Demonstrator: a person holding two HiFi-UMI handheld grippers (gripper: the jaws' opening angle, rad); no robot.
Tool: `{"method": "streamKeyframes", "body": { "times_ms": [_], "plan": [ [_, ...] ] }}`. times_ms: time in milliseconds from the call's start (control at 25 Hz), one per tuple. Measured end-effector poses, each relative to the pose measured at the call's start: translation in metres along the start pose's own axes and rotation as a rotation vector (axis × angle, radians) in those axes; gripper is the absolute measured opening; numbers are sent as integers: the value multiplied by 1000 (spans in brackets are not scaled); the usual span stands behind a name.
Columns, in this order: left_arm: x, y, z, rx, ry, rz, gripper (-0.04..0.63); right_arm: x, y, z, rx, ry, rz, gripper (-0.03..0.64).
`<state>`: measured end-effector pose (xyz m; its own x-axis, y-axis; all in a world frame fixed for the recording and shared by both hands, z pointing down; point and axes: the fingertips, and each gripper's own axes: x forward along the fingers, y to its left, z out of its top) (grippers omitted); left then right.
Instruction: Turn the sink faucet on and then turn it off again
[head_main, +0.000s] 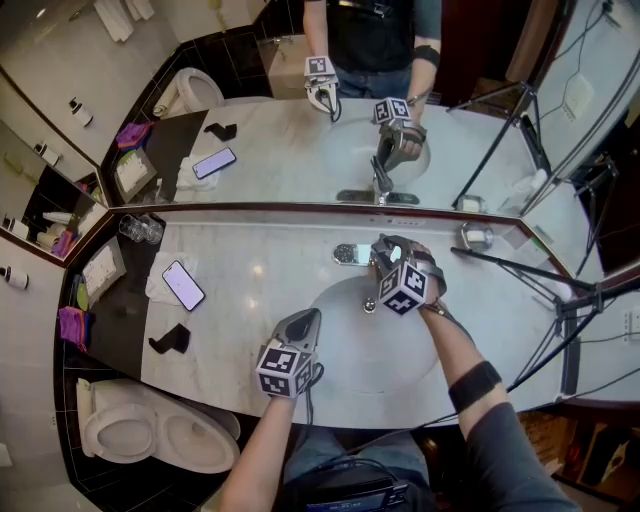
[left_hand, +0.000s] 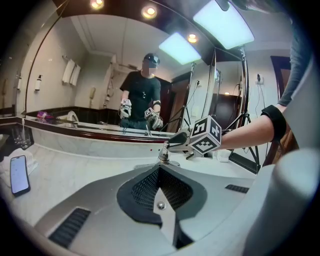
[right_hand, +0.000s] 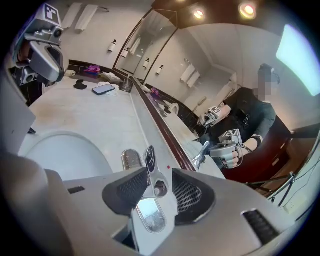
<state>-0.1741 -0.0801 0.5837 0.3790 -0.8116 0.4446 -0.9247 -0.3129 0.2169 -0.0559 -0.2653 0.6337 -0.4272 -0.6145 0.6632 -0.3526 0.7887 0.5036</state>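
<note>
Marble covers the countertop (head_main: 250, 270), and at the far left a phone (head_main: 183, 285) lies on a white cloth, well apart from the work. Just left of centre the left gripper (head_main: 308, 318) hangs over the near rim of the basin (head_main: 345, 350). Its jaws are closed together on nothing, so it takes no part in the job.

At the far side of the basin, against the mirror, stands the chrome faucet (left_hand: 163, 156). The right gripper (head_main: 386, 250) reaches down onto it from the right. Its jaws stand fairly wide with the faucet's lever (right_hand: 150, 167) between them, and the pads sit close on either side without plainly pressing.

No stream of water shows under the spout in any view. By my reading, either the turning-on is not yet made or the water is already off again; the pictures do not settle which. With the jaws set about the lever, this gripper is placed for whatever stroke is left.
</note>
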Motion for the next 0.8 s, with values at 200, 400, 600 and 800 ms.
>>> {"method": "streamKeyframes", "body": {
  "times_ms": [200,400,600,800],
  "plan": [
    [-10,-15,4,-11,-14,-9,2,-45,-9,1,61,-35,-57,168],
    [-23,-27,11,-12,-26,-12,2,-95,-20,-5,102,-57,-109,126],
    [-35,-33,20,-9,-40,-9,2,-144,-23,-18,199,-87,-155,77],
    [-43,-39,26,4,-44,-5,2,-181,-23,-43,316,-97,-189,43]
  ]
}}
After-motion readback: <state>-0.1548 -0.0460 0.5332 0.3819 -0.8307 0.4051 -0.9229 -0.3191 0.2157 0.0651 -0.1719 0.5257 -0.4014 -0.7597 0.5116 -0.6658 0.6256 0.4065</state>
